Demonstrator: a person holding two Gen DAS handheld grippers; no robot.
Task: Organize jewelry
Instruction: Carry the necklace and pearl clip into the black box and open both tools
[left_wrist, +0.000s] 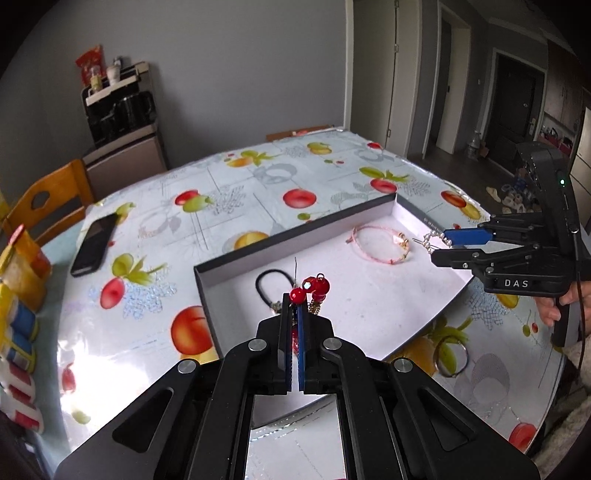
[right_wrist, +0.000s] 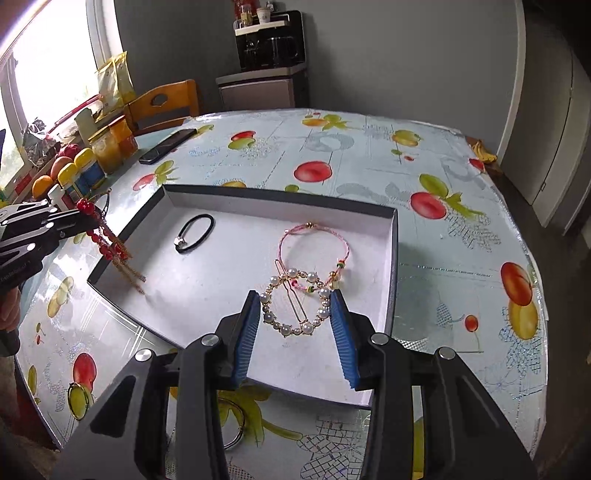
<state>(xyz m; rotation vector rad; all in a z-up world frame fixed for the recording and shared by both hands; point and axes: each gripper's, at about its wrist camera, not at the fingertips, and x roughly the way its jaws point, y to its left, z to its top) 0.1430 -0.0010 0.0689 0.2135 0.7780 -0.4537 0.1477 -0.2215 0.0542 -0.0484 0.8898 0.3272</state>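
Red beads and gold tassels are what the left gripper (left_wrist: 294, 306) has right now: its fingers are pinched together on the red tassel earring (right_wrist: 96, 229), which dangles just over the near-left corner of the shallow box (right_wrist: 394, 236). The chain ends look like they're brushing the white floor of the box there, though I can't say for sure they touch. To do this bit well, I'd lower it so the tassels pool inside the rim before letting go, and keep it away from the black hair tie (right_wrist: 195, 232) so nothing tangles.

Over on the other side, the right gripper (right_wrist: 295, 317) has its fingers spread wide, one on each side of the pearl hoop clip (right_wrist: 293, 302). Whether the clip is resting on the box floor or barely touching the blue pads, I honestly can't tell. It overlaps the pink cord bracelet (right_wrist: 314, 254), so a straight lift away would be safest.

Pose-wise, both tools come in low from the near edge of the desk (right_wrist: 369, 147), tilted down and forward, the left one angled in from the side. A gold bangle (right_wrist: 78, 400) sits outside the box, near the desk edge.
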